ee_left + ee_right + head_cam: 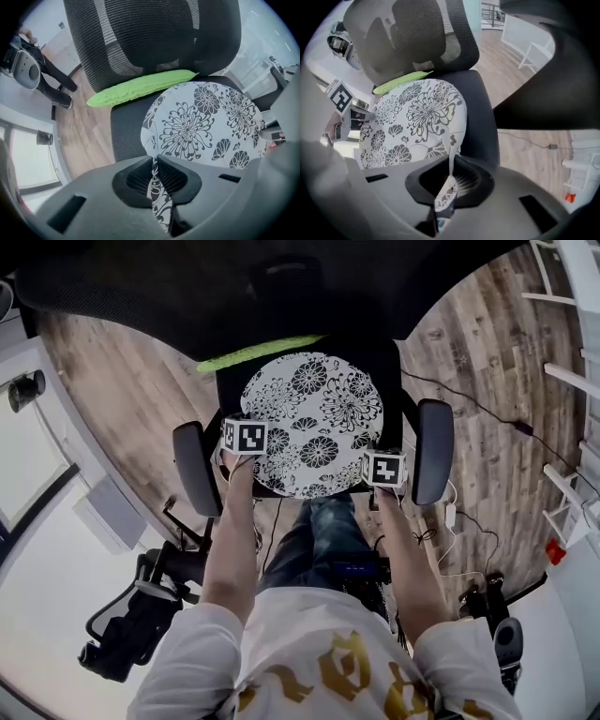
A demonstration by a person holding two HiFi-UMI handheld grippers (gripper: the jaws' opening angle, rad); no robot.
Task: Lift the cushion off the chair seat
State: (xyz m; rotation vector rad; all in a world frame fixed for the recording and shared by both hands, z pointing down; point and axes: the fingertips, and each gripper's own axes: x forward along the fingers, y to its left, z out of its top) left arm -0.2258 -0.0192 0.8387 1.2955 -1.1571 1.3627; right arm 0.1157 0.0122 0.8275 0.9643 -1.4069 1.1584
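Observation:
A round white cushion with black flower print (314, 423) lies on the black seat of an office chair (389, 357). My left gripper (242, 457) points straight down at the cushion's near left edge. In the left gripper view its jaws are shut on a pinched fold of the cushion fabric (156, 180). My right gripper (382, 486) stands at the near right edge. Its jaws are also shut on a fold of the cushion's rim (449, 185). The cushion (201, 122) still rests flat on the seat (480, 117).
A lime-green pad (258, 352) lies along the seat's back, under the mesh backrest (150, 33). Black armrests (194, 468) (433, 451) flank the seat. Cables (487, 418) trail over the wooden floor at right. Another black chair (131, 624) lies tipped at lower left.

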